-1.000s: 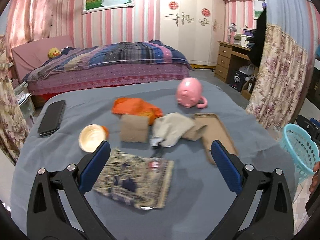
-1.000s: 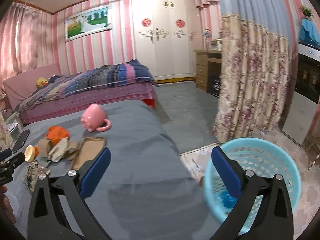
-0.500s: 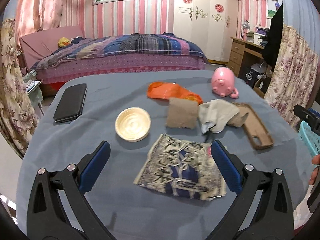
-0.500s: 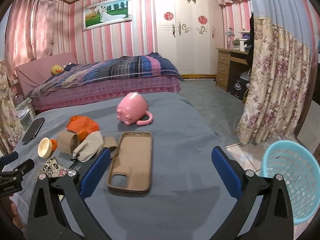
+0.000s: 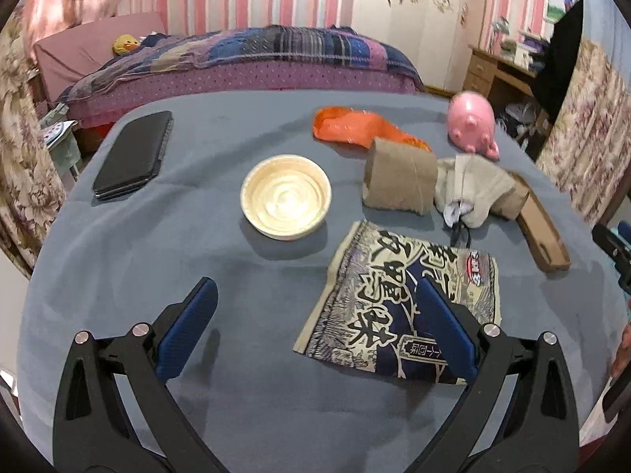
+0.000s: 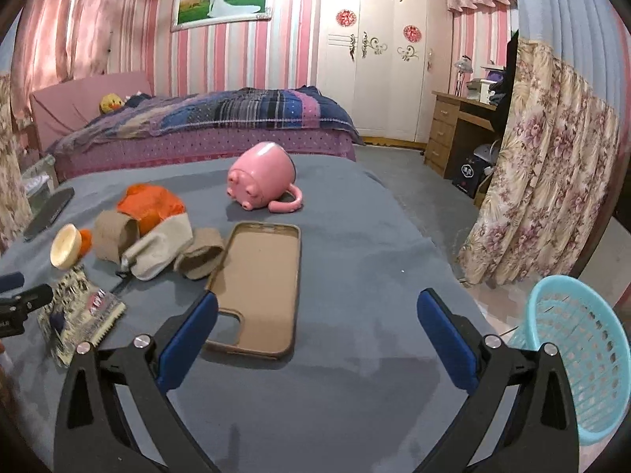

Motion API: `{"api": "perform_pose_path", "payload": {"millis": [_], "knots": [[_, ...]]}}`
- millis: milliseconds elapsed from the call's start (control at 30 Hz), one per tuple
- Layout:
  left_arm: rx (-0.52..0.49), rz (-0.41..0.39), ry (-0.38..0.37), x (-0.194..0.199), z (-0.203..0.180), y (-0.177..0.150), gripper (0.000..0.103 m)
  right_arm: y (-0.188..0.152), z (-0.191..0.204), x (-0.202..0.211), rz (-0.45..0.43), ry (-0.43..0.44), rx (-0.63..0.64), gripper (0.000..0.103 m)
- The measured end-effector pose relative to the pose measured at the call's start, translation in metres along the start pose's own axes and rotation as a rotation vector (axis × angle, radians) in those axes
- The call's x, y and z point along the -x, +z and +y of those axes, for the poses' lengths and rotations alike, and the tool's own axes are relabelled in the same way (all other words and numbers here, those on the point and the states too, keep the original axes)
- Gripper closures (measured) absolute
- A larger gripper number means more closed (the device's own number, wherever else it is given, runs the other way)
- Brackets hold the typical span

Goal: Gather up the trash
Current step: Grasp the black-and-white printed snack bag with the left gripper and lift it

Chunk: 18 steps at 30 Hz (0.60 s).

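A flat printed snack wrapper (image 5: 410, 295) lies on the grey table; my left gripper (image 5: 315, 299) is open and empty, its right finger over the wrapper's near part. A cream lid (image 5: 286, 196), a brown cardboard tube (image 5: 398, 175), an orange bag (image 5: 355, 128) and a beige cloth (image 5: 473, 189) lie beyond it. My right gripper (image 6: 315, 311) is open and empty, low over the table by a brown phone case (image 6: 258, 282). The wrapper (image 6: 79, 311) and the blue basket (image 6: 579, 362) show in the right wrist view.
A black phone (image 5: 134, 153) lies at the table's far left. A pink pig mug (image 6: 262, 177) lies on its side at the back. A bed (image 6: 205, 122), a desk (image 6: 457, 126) and a floral curtain (image 6: 544, 165) stand around the table (image 6: 355, 236).
My left gripper has moved down and left, closer to the wrapper. My right gripper has swung left from the basket and come over the table near the phone case.
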<state>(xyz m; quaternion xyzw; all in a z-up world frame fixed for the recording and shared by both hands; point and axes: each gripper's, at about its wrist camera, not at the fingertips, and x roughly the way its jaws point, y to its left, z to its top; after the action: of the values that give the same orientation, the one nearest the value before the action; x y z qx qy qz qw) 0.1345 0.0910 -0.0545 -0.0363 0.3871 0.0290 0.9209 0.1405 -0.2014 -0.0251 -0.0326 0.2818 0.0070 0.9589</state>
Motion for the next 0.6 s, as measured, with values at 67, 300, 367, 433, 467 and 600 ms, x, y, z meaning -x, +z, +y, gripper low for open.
{"api": "perform_pose_path", "payload": {"millis": [67,300,367,433,467,600], "knots": [[-0.014,0.025,0.006,-0.005,-0.003,0.000,0.006,-0.001,-0.002,-0.002,0.010,0.007,-0.005,0.004],[0.013,0.093,-0.026,-0.018,0.003,-0.001,0.015,-0.002,-0.002,-0.004,0.010,0.012,-0.005,0.004],[0.007,0.101,-0.029,-0.019,0.001,-0.001,0.017,-0.003,-0.001,-0.004,0.005,-0.020,0.006,0.004],[-0.002,0.101,-0.035,-0.018,0.000,-0.002,0.023,-0.003,-0.001,-0.004,-0.001,-0.040,0.008,0.004],[-0.007,0.099,-0.042,-0.017,-0.001,-0.002,0.025,-0.003,-0.002,-0.004,-0.001,-0.043,0.004,0.004],[-0.015,0.096,-0.066,-0.015,-0.002,-0.003,0.036,-0.005,-0.010,-0.007,0.018,-0.019,-0.041,0.004]]}}
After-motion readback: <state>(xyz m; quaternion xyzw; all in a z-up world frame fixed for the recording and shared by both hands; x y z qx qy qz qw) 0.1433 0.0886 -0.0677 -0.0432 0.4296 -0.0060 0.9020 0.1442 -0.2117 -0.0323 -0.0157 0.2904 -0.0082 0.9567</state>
